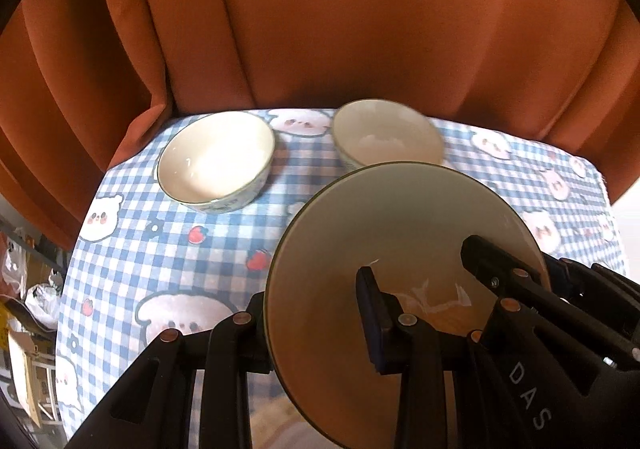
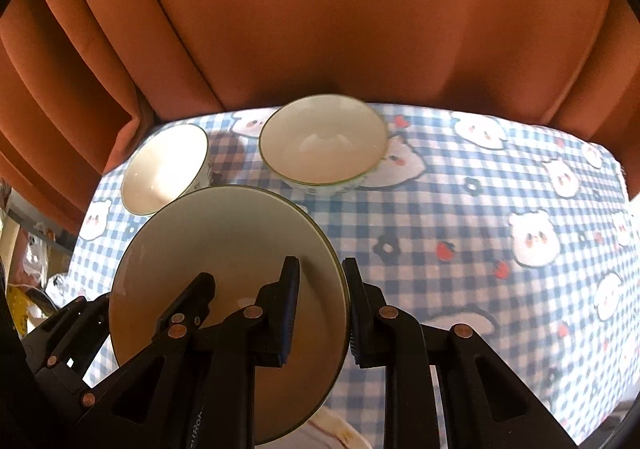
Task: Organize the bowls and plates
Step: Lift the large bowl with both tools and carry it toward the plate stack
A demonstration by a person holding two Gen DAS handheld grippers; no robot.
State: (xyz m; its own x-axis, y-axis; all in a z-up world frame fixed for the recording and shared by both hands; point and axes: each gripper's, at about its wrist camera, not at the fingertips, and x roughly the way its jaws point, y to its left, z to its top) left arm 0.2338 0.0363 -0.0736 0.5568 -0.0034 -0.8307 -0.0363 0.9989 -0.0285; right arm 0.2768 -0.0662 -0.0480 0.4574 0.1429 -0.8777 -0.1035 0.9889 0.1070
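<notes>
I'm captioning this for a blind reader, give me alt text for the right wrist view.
Right gripper and left gripper clamp opposite rims of a cream plate above a blue checked tablecloth; two empty bowls sit beyond, before an orange curtain.

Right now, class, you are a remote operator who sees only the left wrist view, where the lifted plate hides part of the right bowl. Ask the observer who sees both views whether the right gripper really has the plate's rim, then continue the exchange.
Observer: Yes. In the right wrist view the right gripper is shut on the plate, with one finger on its face and the other outside the rim.
Operator: Is the right bowl whole?
Observer: Its full rim shows there. The right bowl stands upright and empty on the tablecloth.
Operator: Anything right of it?
Observer: Only tablecloth shows there, no dishes.
</notes>
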